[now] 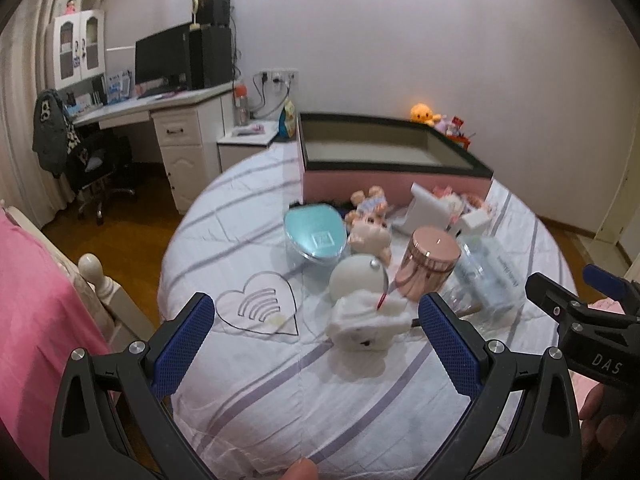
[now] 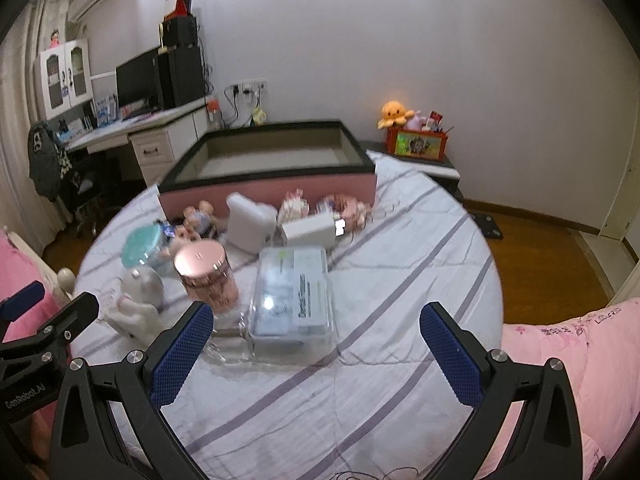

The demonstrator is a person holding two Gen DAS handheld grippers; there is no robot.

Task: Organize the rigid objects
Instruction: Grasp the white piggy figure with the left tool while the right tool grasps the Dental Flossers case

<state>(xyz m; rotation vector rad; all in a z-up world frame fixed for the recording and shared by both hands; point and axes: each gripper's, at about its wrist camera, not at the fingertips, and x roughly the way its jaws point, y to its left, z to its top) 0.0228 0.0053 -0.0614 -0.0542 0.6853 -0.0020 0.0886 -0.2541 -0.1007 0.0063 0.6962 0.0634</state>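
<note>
On the striped bed sheet lie a rose-gold lidded jar [image 1: 430, 266] [image 2: 208, 276], a clear plastic box [image 2: 294, 296] [image 1: 490, 276], a teal-lidded clear bowl [image 1: 316, 236] [image 2: 142, 248], a white round toy figure [image 1: 362, 304] [image 2: 136, 300], white boxes [image 2: 252, 224] and small dolls [image 1: 368, 208]. A pink open box with a black rim [image 1: 384, 160] [image 2: 272, 160] stands behind them. My left gripper [image 1: 316, 336] is open and empty, just in front of the white figure. My right gripper [image 2: 316, 344] is open and empty, in front of the clear box.
A clear heart-shaped plate [image 1: 260, 304] lies left of the white figure. A pink quilt [image 2: 568, 360] covers the bed's right side. A desk with a monitor [image 1: 160, 60] and a chair stand at the far left, and a bedside table holds an orange plush [image 2: 394, 112].
</note>
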